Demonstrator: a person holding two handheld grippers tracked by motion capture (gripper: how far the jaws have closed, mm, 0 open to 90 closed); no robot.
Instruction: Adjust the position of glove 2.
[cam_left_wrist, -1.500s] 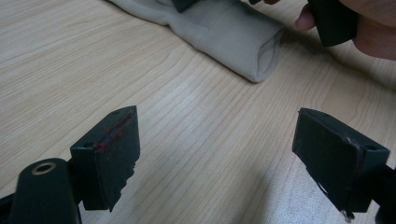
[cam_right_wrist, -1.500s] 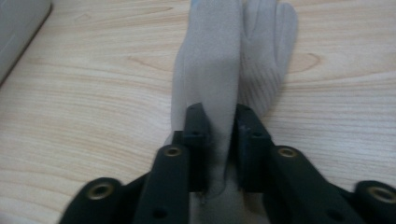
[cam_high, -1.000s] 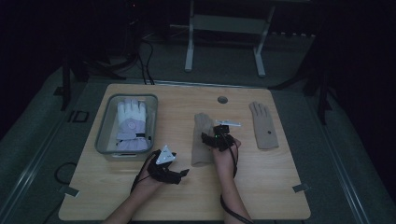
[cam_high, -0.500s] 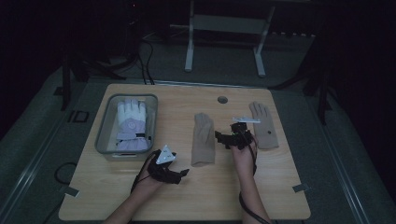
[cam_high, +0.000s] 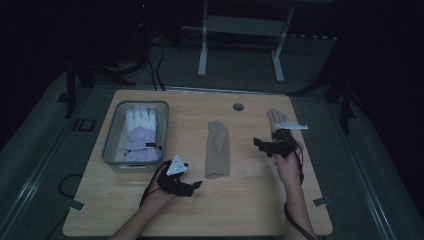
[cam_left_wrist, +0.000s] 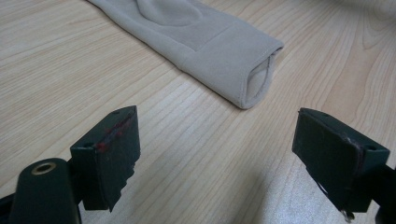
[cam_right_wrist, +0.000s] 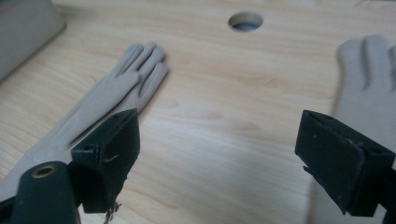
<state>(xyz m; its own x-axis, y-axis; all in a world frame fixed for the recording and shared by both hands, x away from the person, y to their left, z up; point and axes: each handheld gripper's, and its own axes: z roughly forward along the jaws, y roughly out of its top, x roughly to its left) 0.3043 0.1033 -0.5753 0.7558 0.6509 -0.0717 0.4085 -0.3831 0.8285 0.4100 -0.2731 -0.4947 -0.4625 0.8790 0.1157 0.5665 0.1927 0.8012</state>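
right gripper (cam_high: 265, 145): jaws had just been opening, stood apart, nothing between, above bare wood between 2 beige gloves | left gripper (cam_high: 192, 186): jaws apart, empty, low, near cuff | middle glove (cam_high: 218, 148): flat, fingers toward far edge | right glove (cam_high: 276, 119): near table (cam_high: 240, 210) right edge, partly under hand

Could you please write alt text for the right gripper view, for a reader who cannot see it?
The open right gripper hovers over a light wooden table, nothing between its black jaws. A beige glove lies flat at left, fingers pointing away; a second beige glove lies at the right edge, and a round hole sits in the tabletop beyond.
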